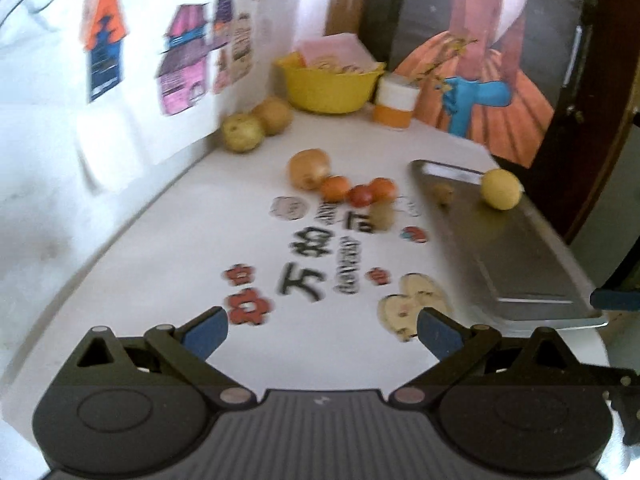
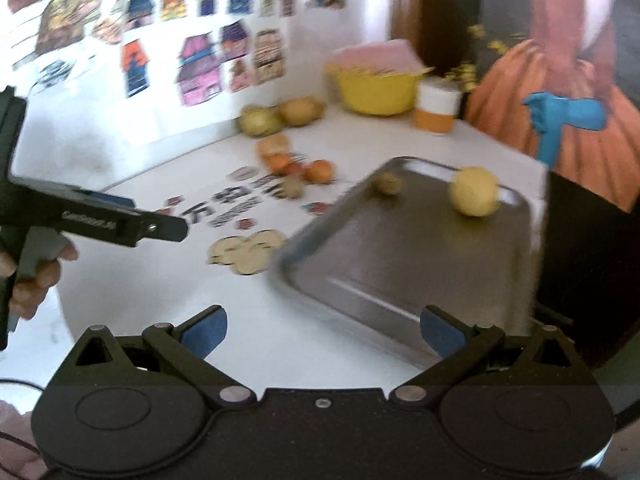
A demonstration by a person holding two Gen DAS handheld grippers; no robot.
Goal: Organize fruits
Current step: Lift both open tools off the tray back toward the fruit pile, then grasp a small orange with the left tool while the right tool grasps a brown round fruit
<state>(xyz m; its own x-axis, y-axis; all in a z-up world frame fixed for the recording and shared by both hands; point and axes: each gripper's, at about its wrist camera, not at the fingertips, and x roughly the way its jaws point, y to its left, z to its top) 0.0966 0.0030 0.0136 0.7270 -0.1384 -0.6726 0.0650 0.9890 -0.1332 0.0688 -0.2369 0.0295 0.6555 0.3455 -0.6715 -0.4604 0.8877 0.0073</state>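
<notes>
So the metal tray (image 2: 400, 264) on the white table (image 1: 168, 264) has a lemon (image 2: 474, 191) and a kiwi (image 2: 387, 183) at its far end. Yellow bowl (image 1: 330, 86) at the back holds something blurry. Loose fruit (image 1: 352, 192) sits mid-table left of the tray, two more (image 1: 256, 126) by the stickered wall. Left gripper (image 1: 320, 334) and right gripper (image 2: 324, 334) are both spread wide, holding nothing.
</notes>
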